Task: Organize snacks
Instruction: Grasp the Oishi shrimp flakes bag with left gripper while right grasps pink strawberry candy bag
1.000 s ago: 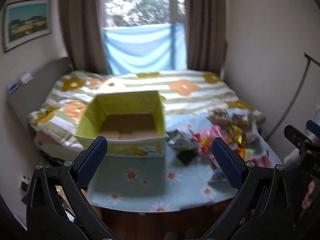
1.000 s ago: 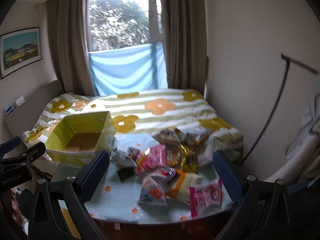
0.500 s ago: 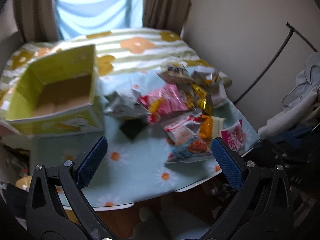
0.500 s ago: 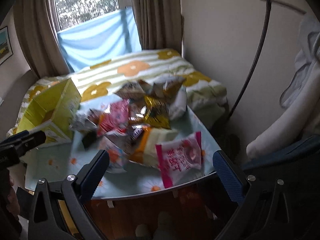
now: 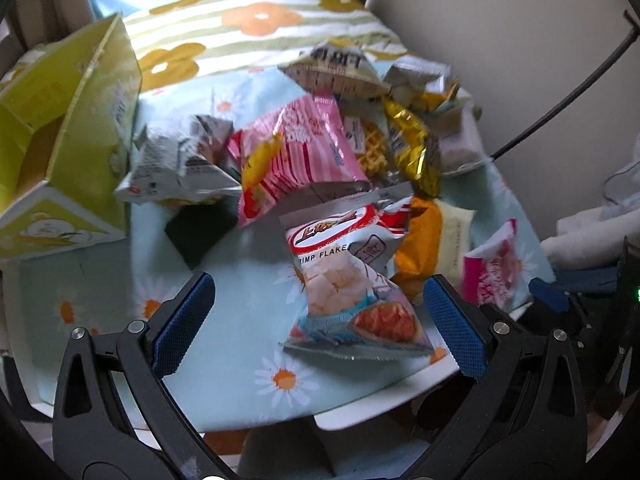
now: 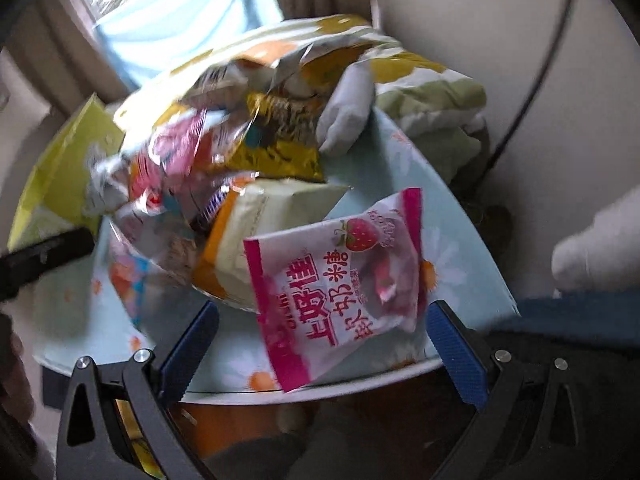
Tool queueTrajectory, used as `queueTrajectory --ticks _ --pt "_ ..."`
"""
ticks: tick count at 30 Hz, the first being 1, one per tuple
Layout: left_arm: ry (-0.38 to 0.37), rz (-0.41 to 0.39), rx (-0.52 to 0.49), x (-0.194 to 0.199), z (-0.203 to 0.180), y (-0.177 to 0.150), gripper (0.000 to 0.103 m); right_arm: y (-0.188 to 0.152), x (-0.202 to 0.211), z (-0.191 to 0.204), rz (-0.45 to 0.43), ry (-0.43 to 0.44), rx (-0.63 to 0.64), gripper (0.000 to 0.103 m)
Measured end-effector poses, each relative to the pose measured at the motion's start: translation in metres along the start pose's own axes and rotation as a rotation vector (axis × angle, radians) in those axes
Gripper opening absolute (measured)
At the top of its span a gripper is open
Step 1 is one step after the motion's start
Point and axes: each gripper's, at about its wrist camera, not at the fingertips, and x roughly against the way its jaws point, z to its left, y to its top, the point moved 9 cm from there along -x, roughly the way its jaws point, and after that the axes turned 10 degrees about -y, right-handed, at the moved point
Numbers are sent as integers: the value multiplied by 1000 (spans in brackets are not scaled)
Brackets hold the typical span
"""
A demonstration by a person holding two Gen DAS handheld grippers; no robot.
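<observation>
A pile of snack bags lies on a table with a pale blue daisy cloth (image 5: 100, 292). My left gripper (image 5: 318, 320) is open above the near edge, with a shrimp flakes bag (image 5: 352, 280) between its fingers' line of sight. A pink striped bag (image 5: 300, 152), a silver bag (image 5: 176, 164) and a gold bag (image 5: 412, 148) lie beyond. An open yellow-green box (image 5: 60, 140) stands at the left. My right gripper (image 6: 322, 340) is open just short of a pink strawberry candy bag (image 6: 340, 284), which overhangs the table's front edge.
A bed with a striped flower quilt (image 5: 256, 28) lies behind the table. A wall and a black cable (image 5: 560, 96) are at the right. White and blue clothing (image 6: 592, 248) sits at the right. A cream and orange bag (image 6: 264, 220) lies behind the strawberry bag.
Both grippers have tilted down and moved in close to the table. The snack pile now fills each view. Both stay open.
</observation>
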Motion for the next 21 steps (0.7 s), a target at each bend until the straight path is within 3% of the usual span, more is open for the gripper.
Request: queueTrajectory --ticks 5,10,13,17,21 --pt "6 48 24 -23 4 -5 103 -3 -20 3 -2 -47 157 103" --pt "-5 86 50 -41 6 -11 100 -4 -32 1 9 -40 217 103" --pt "-17 107 53 -50 4 -14 93 -5 -38 -1 9 -28 239 103" --pt "-48 150 73 -64 2 -21 71 -4 -41 3 6 -37 309 103" --pt "-55 149 50 -68 -2 -22 63 -7 -43 6 1 -38 343 101"
